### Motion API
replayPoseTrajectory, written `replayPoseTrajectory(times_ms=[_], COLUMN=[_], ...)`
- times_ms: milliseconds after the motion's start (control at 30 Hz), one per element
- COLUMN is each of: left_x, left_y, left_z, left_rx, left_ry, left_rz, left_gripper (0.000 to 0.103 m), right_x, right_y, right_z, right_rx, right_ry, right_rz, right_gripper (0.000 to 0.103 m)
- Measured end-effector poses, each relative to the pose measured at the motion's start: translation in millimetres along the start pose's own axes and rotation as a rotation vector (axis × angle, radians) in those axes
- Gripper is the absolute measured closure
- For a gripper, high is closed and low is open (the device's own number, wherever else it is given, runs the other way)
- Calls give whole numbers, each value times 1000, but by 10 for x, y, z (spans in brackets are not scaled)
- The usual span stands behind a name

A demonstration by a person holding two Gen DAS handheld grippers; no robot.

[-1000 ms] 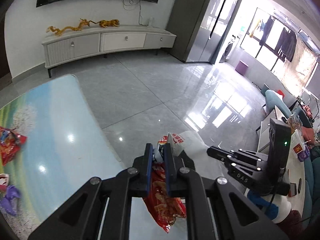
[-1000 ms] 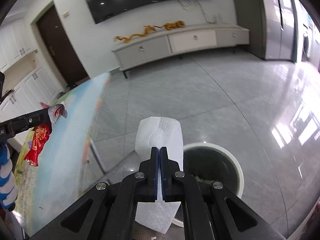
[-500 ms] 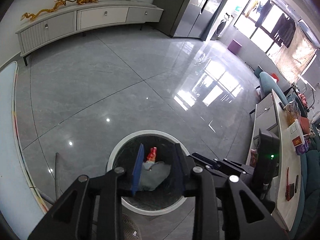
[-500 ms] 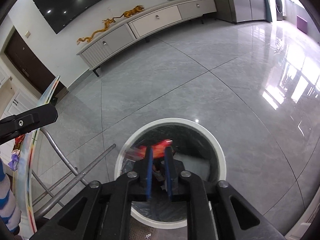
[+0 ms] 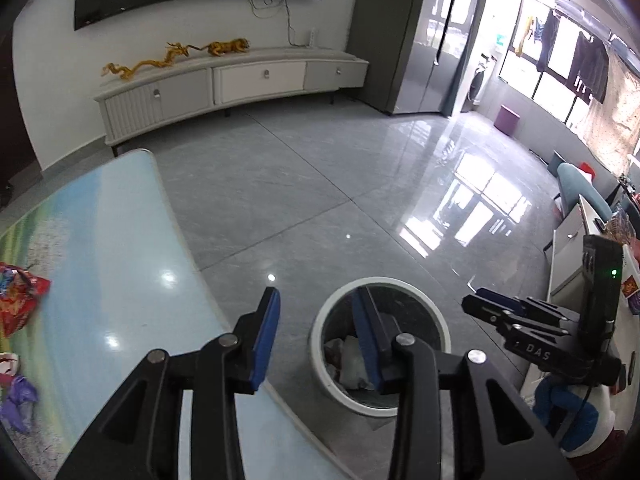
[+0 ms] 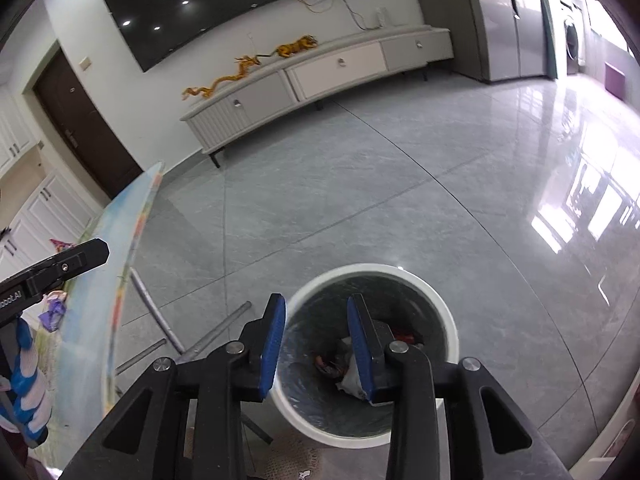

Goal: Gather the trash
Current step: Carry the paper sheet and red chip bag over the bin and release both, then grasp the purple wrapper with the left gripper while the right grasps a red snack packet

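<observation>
— Trash first: where does it sit?

— Most of it lies at the bottom of the white round bin [image 6: 370, 360] on the grey tile floor [image 6: 360, 200]. From the right wrist view a crumpled white tissue [image 6: 352, 380] and a scrap of red wrapper [image 6: 404, 336] show against the bin's dark inside. A red snack bag [image 5: 20, 300] rests on the table [image 5: 120, 280] at its far left, with a crumpled purple wrapper [image 5: 18, 396] lower down on the same side.

— And the grippers?

— The right gripper [image 6: 316, 340] hangs above the bin's mouth, its blue pads spread apart with nothing between them; its jaws have just been opening. The left gripper [image 5: 316, 340] points down over the table's edge, one finger over the tabletop and the other over the bin's rim. Its jaws also stand parted and bare, and they too have just been opening.

— Can each gripper see the other?

— Yes. The left wrist view catches the right gripper off to the right, held by a hand in a blue and white glove [image 5: 576, 412]. The right wrist view shows the tip of the left gripper at its left margin, beside the table's edge.

— What lies behind?

— A long pale cabinet [image 6: 320, 76] against the wall under a dark screen [image 6: 232, 4], with golden dragon figures [image 6: 248, 68] on top.
</observation>
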State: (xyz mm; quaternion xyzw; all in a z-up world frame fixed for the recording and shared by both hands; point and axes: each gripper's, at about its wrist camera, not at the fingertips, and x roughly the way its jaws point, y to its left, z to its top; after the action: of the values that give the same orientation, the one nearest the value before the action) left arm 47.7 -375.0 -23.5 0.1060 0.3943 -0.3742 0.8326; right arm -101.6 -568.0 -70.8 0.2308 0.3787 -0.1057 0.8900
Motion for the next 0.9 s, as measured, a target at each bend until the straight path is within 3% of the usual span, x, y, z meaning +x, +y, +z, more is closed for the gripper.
replayPoseTrajectory(times_ms=[233, 633, 900], left_x=[-838, -1824, -2052], left_y=[745, 2217, 2612], left_z=[-292, -1044, -1355], left_rx=[-80, -256, -315], left_ry=[-139, -179, -159], left_rz=[119, 301, 329], left_gripper=[67, 67, 67], right_x=[-305, -500, -305], right_y=[724, 2111, 2756], right_z=[125, 157, 90], right_rx=[-113, -324, -406], right_ry=[-66, -98, -55], right_rz=[67, 192, 260], right_gripper=[61, 57, 56])
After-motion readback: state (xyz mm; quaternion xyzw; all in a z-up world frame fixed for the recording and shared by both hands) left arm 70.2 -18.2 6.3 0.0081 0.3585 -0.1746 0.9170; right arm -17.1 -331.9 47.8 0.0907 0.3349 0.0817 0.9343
